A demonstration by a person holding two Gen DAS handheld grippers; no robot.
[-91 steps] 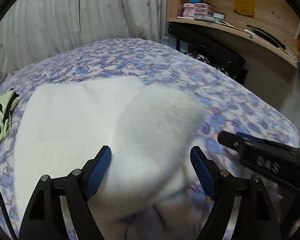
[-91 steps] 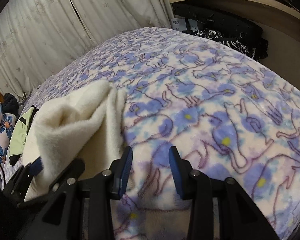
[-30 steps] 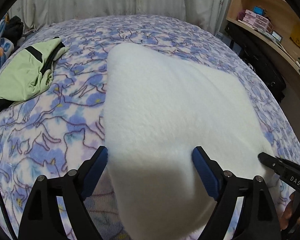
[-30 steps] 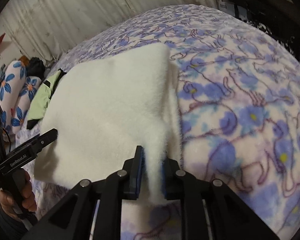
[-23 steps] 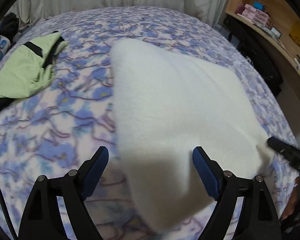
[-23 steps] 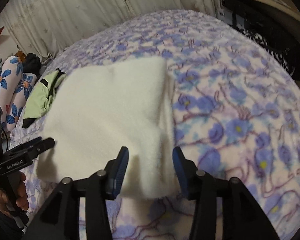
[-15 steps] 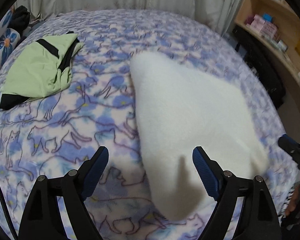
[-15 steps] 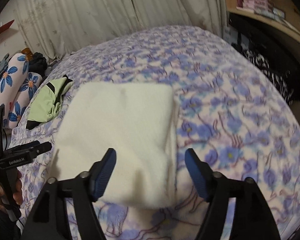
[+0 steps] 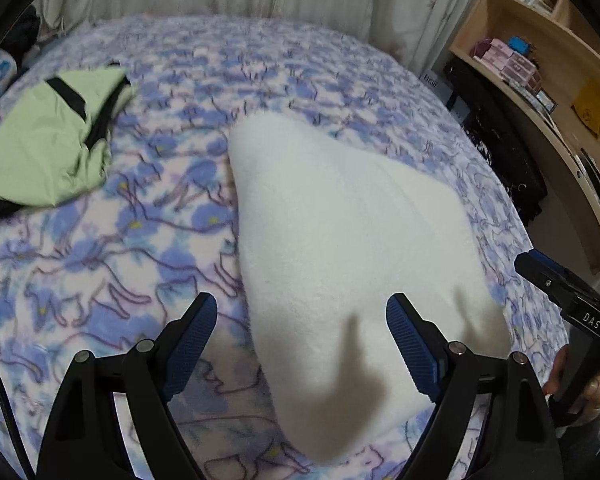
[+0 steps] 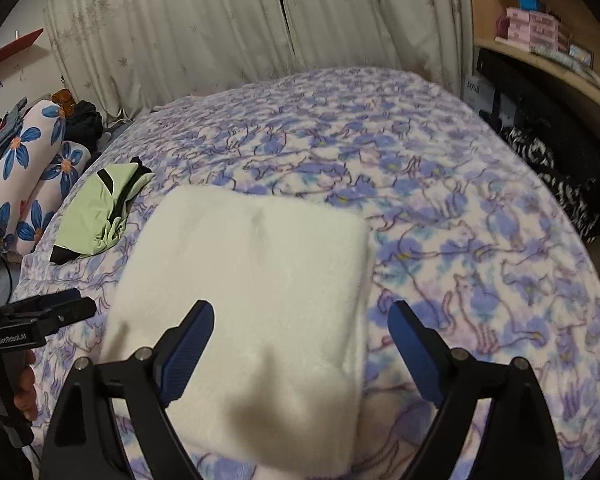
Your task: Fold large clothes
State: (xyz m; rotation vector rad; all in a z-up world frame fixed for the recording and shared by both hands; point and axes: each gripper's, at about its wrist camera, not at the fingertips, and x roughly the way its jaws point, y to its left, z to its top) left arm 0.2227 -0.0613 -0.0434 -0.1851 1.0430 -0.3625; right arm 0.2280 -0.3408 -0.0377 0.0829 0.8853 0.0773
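Pale curtains closed off the back of the room, and below them the bed with its blue-and-lilac cat-print fleece blanket filled most of both views.

On that blanket lay the cream-white fluffy garment, already doubled into a thick, roughly square pad. It sat in the centre and lower centre of the right wrist view, and ran from the centre to the lower right of the left wrist view.

A light-green garment with black trim lay crumpled well apart from it at the upper left.

Your left gripper stood wide with nothing between its blue pads; the white pad's near edge lay below them, untouched.

Your right gripper had just been opening, and its fingers were spread wide over the near edge, pressing on nothing.

By the look of it, you had laid a fold down and let go, so this garment's folding seemed close to done.

The next move probably called for either one more fold, pinching the two near corners squarely, or a reach to the green garment. Thick pile may spring open, so press it flat first.
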